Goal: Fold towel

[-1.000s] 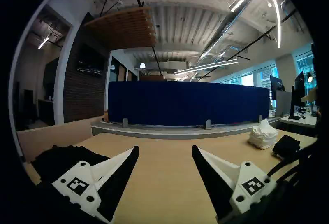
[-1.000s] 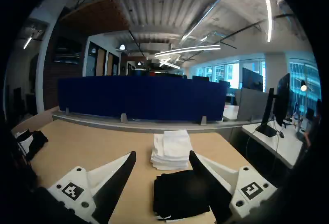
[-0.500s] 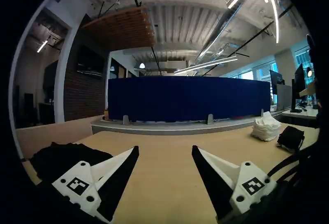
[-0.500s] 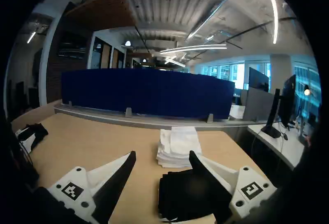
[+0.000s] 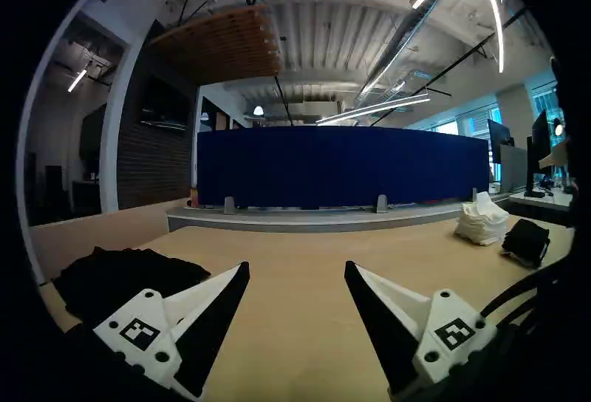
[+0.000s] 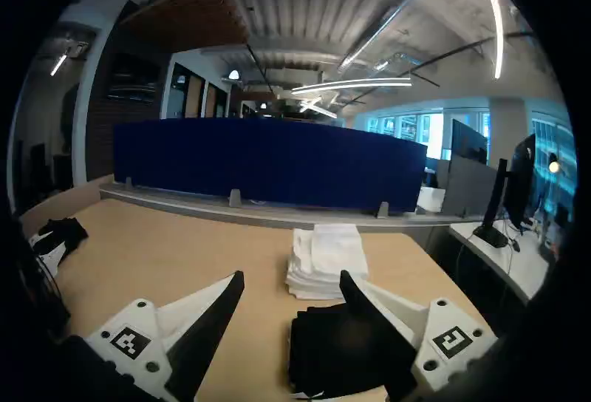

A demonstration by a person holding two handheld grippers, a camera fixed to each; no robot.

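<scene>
In the left gripper view, a crumpled black towel (image 5: 122,276) lies at the far left of the wooden table (image 5: 295,243), partly behind one finger of the left gripper (image 5: 295,264), whose jaws stand wide apart with nothing between them. At the far right a stack of white towels (image 5: 482,221) sits just beside a folded black towel (image 5: 526,241). In the right gripper view, the right gripper (image 6: 291,275) is likewise spread and empty above the table, the folded black towel partly behind its right-hand finger and the white stack just beyond.

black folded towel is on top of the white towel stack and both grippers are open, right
No: the black towel lies on the table beside the white stack, not on it (right gripper view). Left gripper and right gripper are open.
</scene>
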